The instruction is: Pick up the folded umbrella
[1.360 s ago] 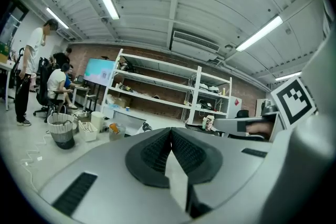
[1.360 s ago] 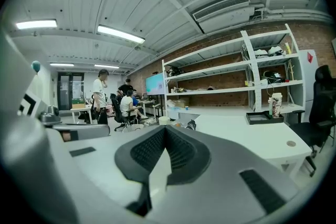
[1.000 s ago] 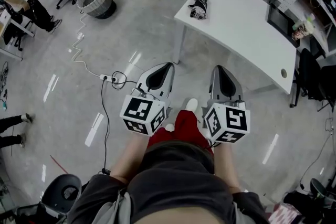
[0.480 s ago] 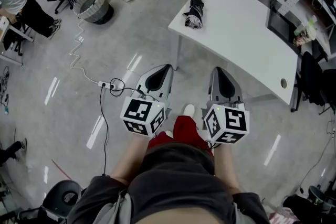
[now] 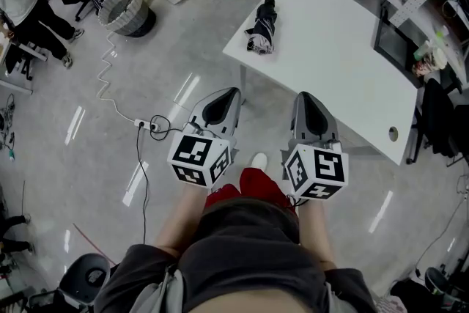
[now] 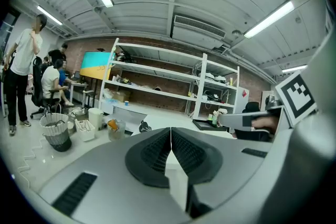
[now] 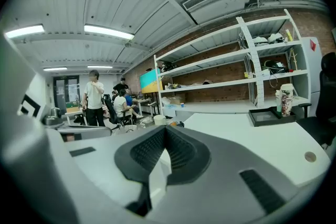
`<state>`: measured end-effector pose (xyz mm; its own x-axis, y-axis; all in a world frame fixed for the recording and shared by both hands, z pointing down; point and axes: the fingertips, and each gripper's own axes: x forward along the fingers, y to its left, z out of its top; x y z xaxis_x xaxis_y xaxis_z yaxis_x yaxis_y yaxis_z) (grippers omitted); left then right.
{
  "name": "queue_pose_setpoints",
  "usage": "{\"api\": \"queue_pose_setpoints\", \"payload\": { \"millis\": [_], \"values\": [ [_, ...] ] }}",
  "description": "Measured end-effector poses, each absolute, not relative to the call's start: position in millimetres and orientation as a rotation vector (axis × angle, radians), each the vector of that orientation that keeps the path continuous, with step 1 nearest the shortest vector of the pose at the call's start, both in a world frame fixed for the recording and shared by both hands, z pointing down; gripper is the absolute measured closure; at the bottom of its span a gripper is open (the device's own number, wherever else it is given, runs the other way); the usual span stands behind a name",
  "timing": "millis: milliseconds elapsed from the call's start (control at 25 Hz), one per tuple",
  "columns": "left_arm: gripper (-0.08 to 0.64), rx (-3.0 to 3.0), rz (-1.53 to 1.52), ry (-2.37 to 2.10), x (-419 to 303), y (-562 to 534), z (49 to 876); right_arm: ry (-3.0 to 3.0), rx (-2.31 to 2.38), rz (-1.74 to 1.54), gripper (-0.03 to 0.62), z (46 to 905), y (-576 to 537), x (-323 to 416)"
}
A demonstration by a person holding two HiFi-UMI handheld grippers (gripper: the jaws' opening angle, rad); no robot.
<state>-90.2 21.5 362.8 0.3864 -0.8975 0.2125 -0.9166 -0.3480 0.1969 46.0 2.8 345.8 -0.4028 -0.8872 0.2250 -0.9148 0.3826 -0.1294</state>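
The surface (image 5: pixel 344 62) and the folded umbrella (image 5: pixel 260 27) now sit lower and further left in the head view than a second ago, nearer to both tongs, which keep the same spot in the picture.

The left tongs (image 5: pixel 234 91) and the right tongs (image 5: pixel 304 94) are held side by side at waist level, level with each other and pointing forward toward the surface's near edge. The marker cubes face up. The left gripper view shows the left tongs (image 6: pixel 171 136) pressed together with nothing between them. In the right gripper view the right tongs (image 7: pixel 165 136) are likewise closed and empty.

The umbrella lies flat near the left corner of the surface, well apart from both tongs. Its long axis runs away from the person, leaning slightly right at the far end. The slim dark end points to the far edge, and the bulkier end with pale markings lies close to the near edge.

The hands are hidden under the cubes; only the forearms show. In the left gripper view the umbrella (image 6: pixel 143 127) is a small dark shape just above the tongs' body, its lower part cut off. Its strap and handle are too small to make out.
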Motion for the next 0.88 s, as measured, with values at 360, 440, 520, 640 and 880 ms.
{"api": "queue_pose_setpoints", "payload": {
  "millis": [360,440,520,640,880],
  "values": [
    [0.545,2.342,0.184,-1.637,-60,-38,362,-2.543,1.643,0.380,0.574,340,-53,82],
    [0.545,2.347,0.197,-1.645,-54,-47,362,-2.554,1.642,0.384,0.574,340,-62,87],
    [0.545,2.353,0.215,-1.648,-47,-54,363,-2.564,1.634,0.382,0.574,341,-69,91],
    [0.544,2.353,0.241,-1.649,-40,-62,366,-2.571,1.620,0.374,0.574,340,-77,95],
    [0.543,2.337,0.258,-1.664,-37,-88,372,-2.554,1.639,0.373,0.574,341,-91,112]
  ]
}}
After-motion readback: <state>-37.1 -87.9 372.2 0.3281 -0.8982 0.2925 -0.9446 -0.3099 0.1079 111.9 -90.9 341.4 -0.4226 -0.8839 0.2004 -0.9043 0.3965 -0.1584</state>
